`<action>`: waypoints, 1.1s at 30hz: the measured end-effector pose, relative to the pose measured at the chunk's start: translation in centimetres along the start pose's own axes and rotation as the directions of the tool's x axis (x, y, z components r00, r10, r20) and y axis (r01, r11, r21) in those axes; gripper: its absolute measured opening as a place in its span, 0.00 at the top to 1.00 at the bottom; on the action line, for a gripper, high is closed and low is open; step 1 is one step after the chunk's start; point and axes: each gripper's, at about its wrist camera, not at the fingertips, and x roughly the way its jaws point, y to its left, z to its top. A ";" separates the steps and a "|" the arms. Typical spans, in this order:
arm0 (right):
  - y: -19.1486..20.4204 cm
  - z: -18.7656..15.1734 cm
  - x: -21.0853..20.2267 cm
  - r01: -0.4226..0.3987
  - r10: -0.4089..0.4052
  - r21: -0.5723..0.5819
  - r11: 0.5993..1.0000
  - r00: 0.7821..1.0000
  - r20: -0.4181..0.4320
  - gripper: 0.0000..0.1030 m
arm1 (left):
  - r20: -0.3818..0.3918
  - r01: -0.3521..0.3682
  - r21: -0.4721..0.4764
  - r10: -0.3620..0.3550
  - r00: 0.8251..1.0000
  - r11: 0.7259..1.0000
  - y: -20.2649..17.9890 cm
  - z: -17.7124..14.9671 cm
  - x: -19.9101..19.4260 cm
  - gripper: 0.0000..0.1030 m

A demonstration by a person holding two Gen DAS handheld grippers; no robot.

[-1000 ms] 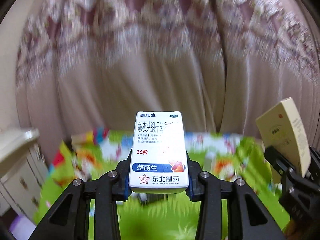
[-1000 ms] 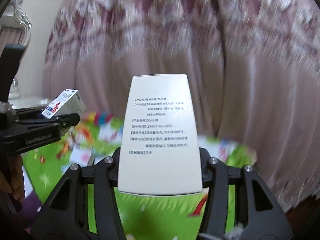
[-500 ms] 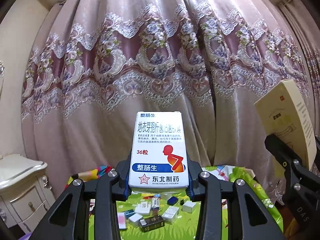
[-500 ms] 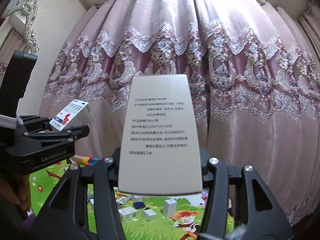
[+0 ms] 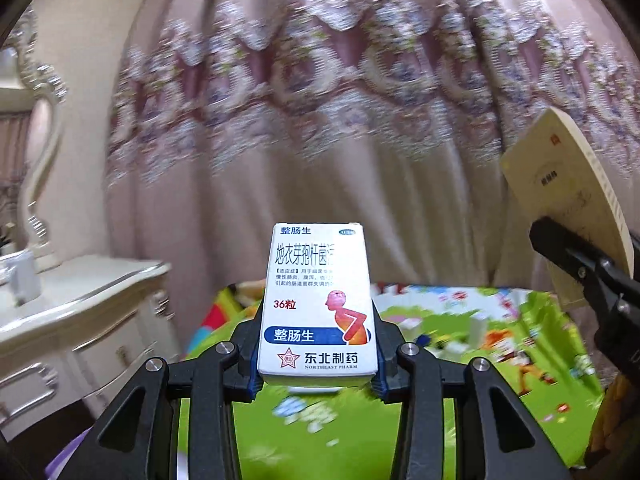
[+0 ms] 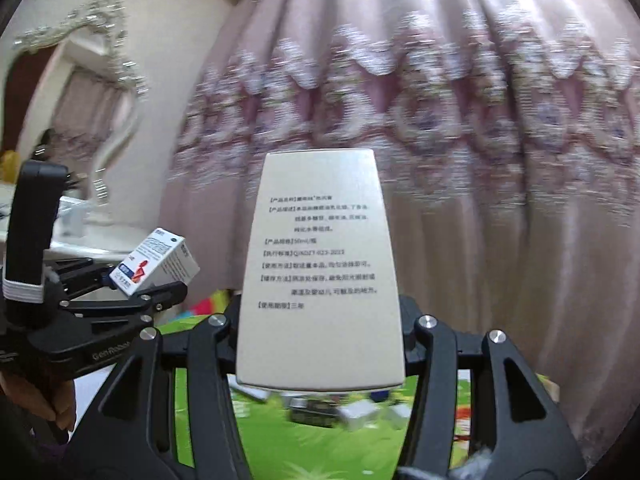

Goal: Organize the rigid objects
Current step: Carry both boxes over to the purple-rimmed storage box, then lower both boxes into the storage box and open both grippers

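Both hands are loaded. The left gripper (image 5: 318, 376) clamps its jaws on the white medicine box (image 5: 318, 300), which stands upright between the pads, held only at its bottom end. The right gripper (image 6: 320, 360) is closed the same way on the taller beige carton (image 6: 320, 272), again pinched low, with most of its length sticking up free. From the left wrist view that carton (image 5: 568, 200) shows at two o'clock, tilted; from the right wrist view the medicine box (image 6: 154, 262) sits at nine o'clock, so the two loads ride near each other in the air.

Down at six o'clock lies the green play mat (image 5: 500, 328) with a scatter of small boxes (image 6: 356, 410), too blurred to sort out. A white dresser (image 5: 80, 292) stands at eight o'clock, the pink curtain (image 5: 320, 120) fills twelve.

The risks, as I judge them: the tall carton could pivot or slip in such a low pinch if swung fast. The two grippers could knock together. And a blind set-down could topple the boxes already on the mat.
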 end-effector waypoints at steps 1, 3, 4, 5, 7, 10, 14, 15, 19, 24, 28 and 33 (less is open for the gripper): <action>1.0 0.0 0.6 -0.051 0.051 -0.006 0.999 0.999 -0.015 0.47 | -0.015 -0.025 -0.012 0.025 1.000 1.000 1.1 -0.5 -0.2 0.60; 3.6 -0.3 2.1 -0.190 0.190 -0.002 0.982 0.979 -0.073 0.47 | -0.054 -0.084 -0.030 0.082 0.995 0.996 3.5 -1.6 -0.6 0.60; 4.7 -0.4 2.9 -0.244 0.243 0.002 0.970 0.964 -0.107 0.47 | -0.077 -0.113 -0.042 0.110 0.991 0.993 4.8 -2.4 -0.9 0.60; 6.5 -0.8 4.0 -0.327 0.325 0.015 0.945 0.932 -0.160 0.47 | -0.106 -0.149 -0.059 0.142 0.984 0.987 6.5 -3.2 -1.2 0.60; 9.2 -1.7 5.3 -0.424 0.420 0.033 0.905 0.878 -0.229 0.47 | -0.171 -0.215 -0.088 0.198 0.965 0.973 9.2 -4.7 -1.4 0.60; 14.3 -3.9 7.6 -0.563 0.543 0.060 0.824 0.756 -0.366 0.47 | -0.323 -0.310 -0.182 0.241 0.915 0.933 14.6 -7.8 -1.5 0.60; 20.5 -7.6 10.7 -0.679 0.621 0.111 0.726 0.578 -0.529 0.47 | -0.457 -0.405 -0.275 0.252 0.853 0.872 19.7 -11.4 -1.5 0.60; 21.3 -8.0 11.7 -0.690 0.624 0.118 0.714 0.551 -0.554 0.47 | -0.477 -0.420 -0.288 0.252 0.842 0.860 20.5 -12.1 -1.4 0.60; 25.1 -11.2 14.0 -0.711 0.641 0.192 0.676 0.440 -0.629 0.47 | -0.544 -0.464 -0.366 0.219 0.810 0.806 23.5 -14.7 -0.7 0.60; 27.4 -13.8 15.0 -0.710 0.631 0.224 0.668 0.381 -0.675 0.47 | -0.597 -0.486 -0.417 0.172 0.784 0.768 25.3 -17.5 0.1 0.58; 28.1 -15.4 15.3 -0.680 0.619 0.266 0.684 0.346 -0.706 0.39 | -0.626 -0.471 -0.455 0.104 0.772 0.756 26.0 -18.4 1.2 0.11; 26.5 -15.6 15.1 -0.645 0.621 0.297 0.704 0.358 -0.697 0.27 | -0.626 -0.505 -0.471 0.129 0.769 0.724 26.3 -18.4 0.9 0.09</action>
